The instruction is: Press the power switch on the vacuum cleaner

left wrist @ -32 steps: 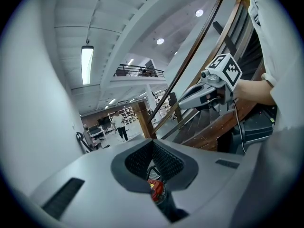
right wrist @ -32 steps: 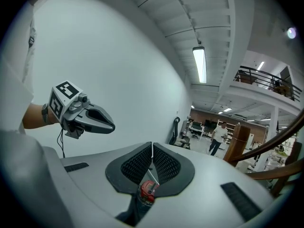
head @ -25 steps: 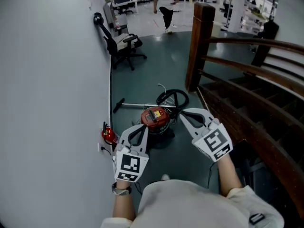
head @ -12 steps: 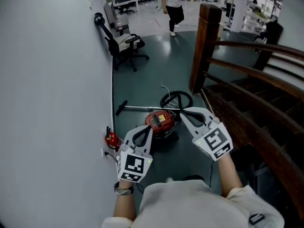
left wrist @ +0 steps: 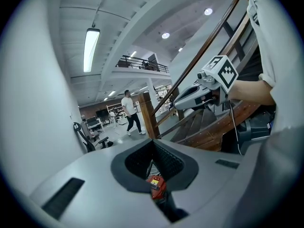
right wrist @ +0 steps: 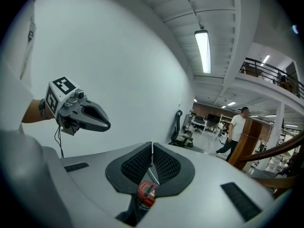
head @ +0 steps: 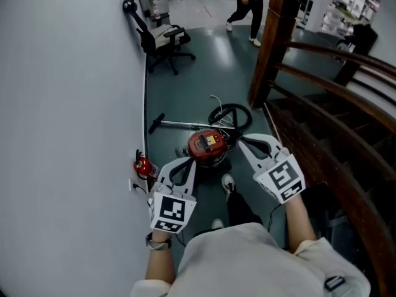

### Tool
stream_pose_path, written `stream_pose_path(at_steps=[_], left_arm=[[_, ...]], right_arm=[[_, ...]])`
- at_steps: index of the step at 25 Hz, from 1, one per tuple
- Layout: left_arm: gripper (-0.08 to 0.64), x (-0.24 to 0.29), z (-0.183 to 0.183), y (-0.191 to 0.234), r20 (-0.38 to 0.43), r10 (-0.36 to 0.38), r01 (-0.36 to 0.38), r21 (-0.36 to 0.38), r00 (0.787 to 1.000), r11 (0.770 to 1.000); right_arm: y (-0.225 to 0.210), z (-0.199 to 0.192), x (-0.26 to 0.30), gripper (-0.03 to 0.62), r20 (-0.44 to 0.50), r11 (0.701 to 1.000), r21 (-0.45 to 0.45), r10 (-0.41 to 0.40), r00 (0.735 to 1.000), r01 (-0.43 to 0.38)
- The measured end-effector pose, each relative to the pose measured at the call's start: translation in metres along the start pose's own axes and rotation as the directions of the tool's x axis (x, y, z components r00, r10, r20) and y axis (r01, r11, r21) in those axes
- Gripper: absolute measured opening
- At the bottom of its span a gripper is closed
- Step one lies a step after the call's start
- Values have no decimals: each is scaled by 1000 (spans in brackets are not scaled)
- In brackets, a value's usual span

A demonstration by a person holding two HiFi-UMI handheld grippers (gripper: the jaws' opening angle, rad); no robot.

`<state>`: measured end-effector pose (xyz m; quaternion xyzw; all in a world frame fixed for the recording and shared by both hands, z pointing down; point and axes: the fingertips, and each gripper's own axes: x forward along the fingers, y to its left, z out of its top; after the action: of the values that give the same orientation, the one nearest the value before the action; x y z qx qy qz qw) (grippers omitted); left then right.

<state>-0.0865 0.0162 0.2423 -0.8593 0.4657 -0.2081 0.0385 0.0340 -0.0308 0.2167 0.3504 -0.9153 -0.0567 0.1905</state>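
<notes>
Mid-frame on floor: red vacuum cleaner, hose coiled behind. Left claw & right claw both clenched, gripping nothing, either side of vac in pic, clear of it.

Open-plan office hall: swivel chair against wall, desks with screens beyond, wooden staircase, mezzanine balcony, strip light overhead
</notes>
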Motion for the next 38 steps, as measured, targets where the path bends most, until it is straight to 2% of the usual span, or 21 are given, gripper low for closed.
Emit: stream_pose_path(at_steps=[6,11,20,27,32,38], left_arm=[[2,22,-14,27,-35,63,-64,-25,997,998],[2,54,-20,45,-65,86,-88,-38,994,995],[2,129,-44,68,-133,62,-74,-92,989,993],[2,171,-74,81,-193,47,-77,-151,980,986],[2,199,-96,93,-243,55,-105,-197,968,975],[2,225,-124,99,-287,25,-94,-227,958,969]], right_arm=[[-23,-15,37,31,-19,998,-46,40,999,-40],[-51,-23,73,31,-17,997,-36,68,998,-69],[-93,-61,142,31,-88,990,-7,138,986,-140],[-109,-109,182,31,-147,982,36,188,971,-185],[-114,-142,209,31,-196,967,56,253,947,-247],[-115,-175,247,32,-228,954,96,297,927,-283]])
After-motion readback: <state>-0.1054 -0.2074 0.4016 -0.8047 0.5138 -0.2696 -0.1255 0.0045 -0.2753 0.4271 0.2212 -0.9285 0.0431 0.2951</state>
